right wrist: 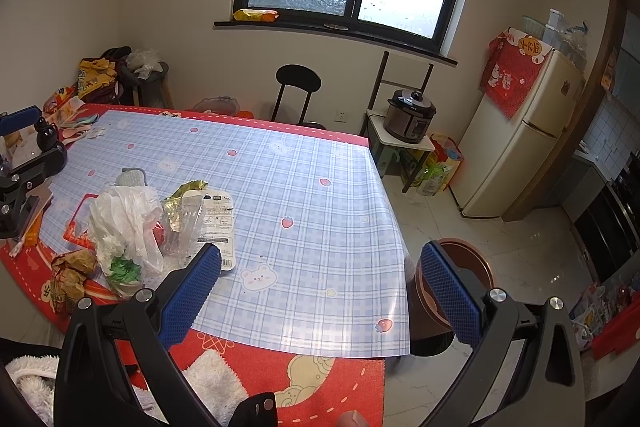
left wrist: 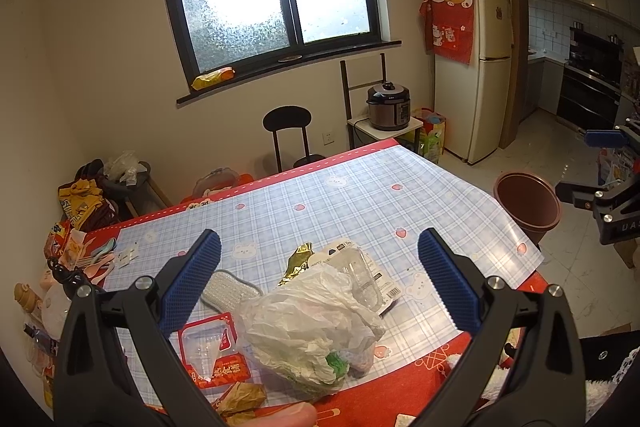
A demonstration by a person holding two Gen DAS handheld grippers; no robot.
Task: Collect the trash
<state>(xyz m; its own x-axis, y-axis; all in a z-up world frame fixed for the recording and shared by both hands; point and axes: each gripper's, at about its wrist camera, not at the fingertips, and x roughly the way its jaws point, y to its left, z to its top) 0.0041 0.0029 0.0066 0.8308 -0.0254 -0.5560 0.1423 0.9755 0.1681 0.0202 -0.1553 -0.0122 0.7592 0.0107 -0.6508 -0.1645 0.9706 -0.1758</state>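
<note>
Left wrist view: the left gripper [left wrist: 320, 275] is held with its jaws spread wide and nothing between the blue pads [left wrist: 188, 287]. Below it, on the table [left wrist: 360, 195] with its blue checked cover, a heap of trash is seen: a crumpled white plastic bag [left wrist: 308, 323] at the centre, a clear plastic cup [left wrist: 366, 281] touching it at 1 o'clock, a gold foil wrapper [left wrist: 298, 261] at 12 o'clock, a red packet [left wrist: 212, 351] at 9 o'clock, and crumpled brown paper [left wrist: 244, 397] at 7 o'clock. A grey sponge [left wrist: 228, 287] lies beside the bag at 10 o'clock. A brown waste bin [left wrist: 526, 205] stands on the floor off the table's edge, at 2 o'clock from the heap. Right wrist view: the right gripper [right wrist: 320, 275] is likewise spread, empty, over the table's near corner. The white plastic bag [right wrist: 124, 223] and cup [right wrist: 184, 227] are seen at 9 o'clock from it, with a printed white card [right wrist: 220, 227] under the cup; the waste bin [right wrist: 456, 259] is partly hidden behind the right-hand pad, at 3 o'clock.
</note>
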